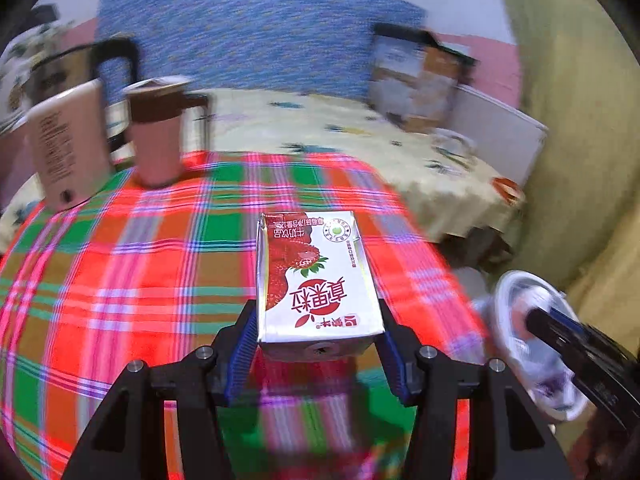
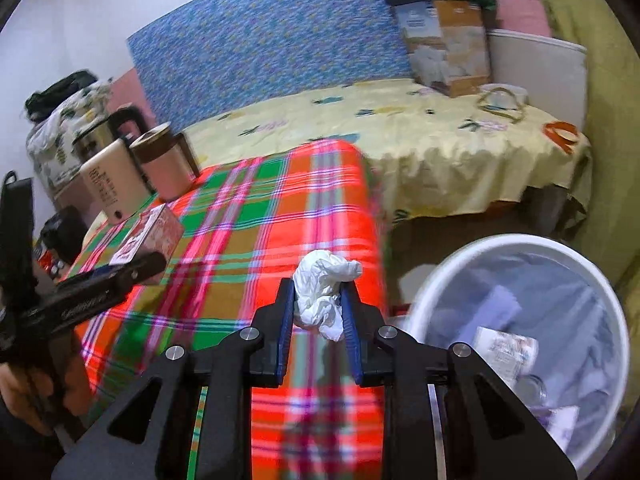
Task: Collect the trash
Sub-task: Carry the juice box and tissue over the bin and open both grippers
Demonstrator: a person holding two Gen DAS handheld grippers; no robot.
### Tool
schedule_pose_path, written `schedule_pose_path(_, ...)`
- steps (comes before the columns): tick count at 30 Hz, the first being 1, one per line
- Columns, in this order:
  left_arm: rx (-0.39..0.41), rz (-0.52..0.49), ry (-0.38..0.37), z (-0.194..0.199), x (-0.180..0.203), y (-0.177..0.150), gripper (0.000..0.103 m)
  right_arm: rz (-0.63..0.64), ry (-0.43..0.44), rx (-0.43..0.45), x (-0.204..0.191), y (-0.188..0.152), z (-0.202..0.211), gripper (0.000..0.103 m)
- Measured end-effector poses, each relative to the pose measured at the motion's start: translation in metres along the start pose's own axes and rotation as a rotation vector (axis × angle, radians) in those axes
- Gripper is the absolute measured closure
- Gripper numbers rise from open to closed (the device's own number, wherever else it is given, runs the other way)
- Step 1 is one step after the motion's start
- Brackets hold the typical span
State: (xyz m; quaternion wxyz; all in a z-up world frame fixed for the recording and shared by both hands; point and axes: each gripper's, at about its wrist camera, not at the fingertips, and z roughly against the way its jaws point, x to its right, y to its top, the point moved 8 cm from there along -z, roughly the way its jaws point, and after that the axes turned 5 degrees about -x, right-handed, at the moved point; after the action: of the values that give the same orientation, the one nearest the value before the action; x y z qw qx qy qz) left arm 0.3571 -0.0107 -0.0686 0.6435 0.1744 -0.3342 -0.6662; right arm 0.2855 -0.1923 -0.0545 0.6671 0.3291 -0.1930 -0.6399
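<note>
A strawberry milk carton (image 1: 316,272) is clamped between the blue pads of my left gripper (image 1: 318,312), lifted over the plaid tablecloth (image 1: 140,260). The right wrist view shows that carton (image 2: 148,232) and the left gripper (image 2: 132,268) at the left. My right gripper (image 2: 319,286) is shut on a crumpled white tissue (image 2: 320,300) near the table's right edge. A white trash bin (image 2: 440,272) with a plastic liner stands on the floor just to the right, with some trash inside. In the left wrist view the bin (image 1: 508,292) is blurred behind the right gripper (image 1: 540,320).
A pink mug (image 1: 158,140) with a brown lid, a beige device (image 1: 68,144) and a kettle (image 2: 100,136) stand at the table's far left corner. Behind is a bed with a yellow sheet (image 2: 400,140) that carries a cardboard box (image 2: 448,40). A hand (image 2: 24,392) holds the left gripper.
</note>
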Motion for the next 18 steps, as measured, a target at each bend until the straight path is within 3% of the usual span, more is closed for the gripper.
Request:
schedule_pose_path(9,-0.03,-0.204,-0.179,-0.005,0.128,-0.021,0.048,-0.124,-0.165,0.029,0.076,-0.015,0.022,0.078)
schedule_pose_path(15,-0.063,-0.282,-0.264,-0.017,0.177,-0.035,0.048,-0.18,-0.258,0.017,0.109,-0.023,0.024,0.077)
schedule_pose_path(18,-0.08,-0.304,-0.303,-0.024,0.192,-0.04,0.048,-0.198,-0.264,-0.006,0.117,-0.026,0.021,0.074)
